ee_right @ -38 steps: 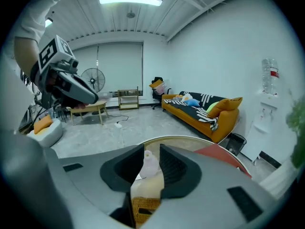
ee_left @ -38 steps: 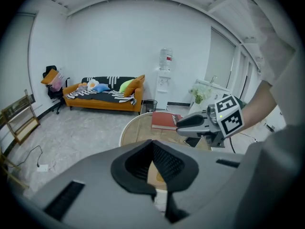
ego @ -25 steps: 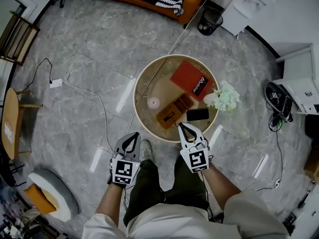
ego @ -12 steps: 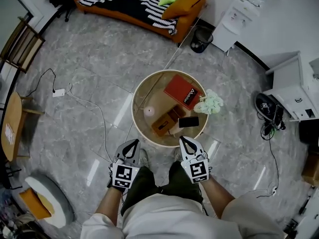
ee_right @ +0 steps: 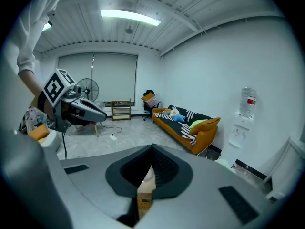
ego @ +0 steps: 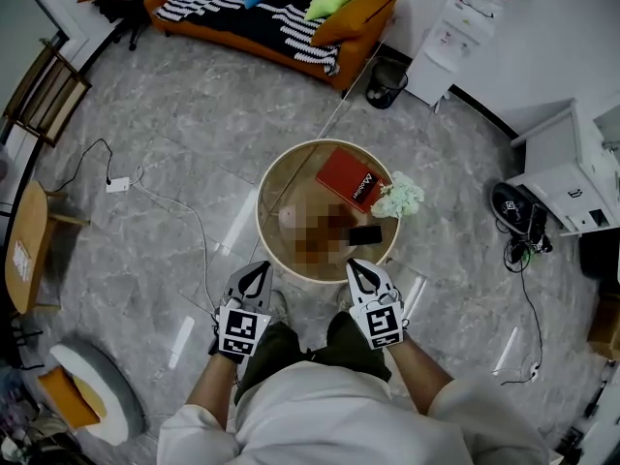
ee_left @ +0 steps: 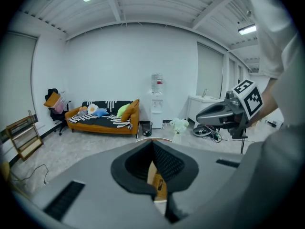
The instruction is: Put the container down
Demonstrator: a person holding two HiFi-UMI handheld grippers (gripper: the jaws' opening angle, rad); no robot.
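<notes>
Wooden container [ego: 312, 243] sits at the middle of the table [ego: 275, 186], beyond your left gripper [ego: 258, 269] and right gripper [ego: 356, 267], both off the table's near rim. Left gripper view: jaws pressed together, empty. Right gripper view: the same. Sweep carelessly over the table and you could knock the phone [ego: 365, 234] off.

The floor [ego: 194, 114] was polished grey stone-look tile with glossy streaks. The round table [ego: 260, 216] had a pale wooden rim. The sofa [ego: 358, 13] was orange cloth under a striped blanket [ego: 242, 8]. The left gripper [ego: 258, 269] and right gripper [ego: 355, 263] were matt grey plastic, with ribbed black pads [ee_left: 167, 162].
</notes>
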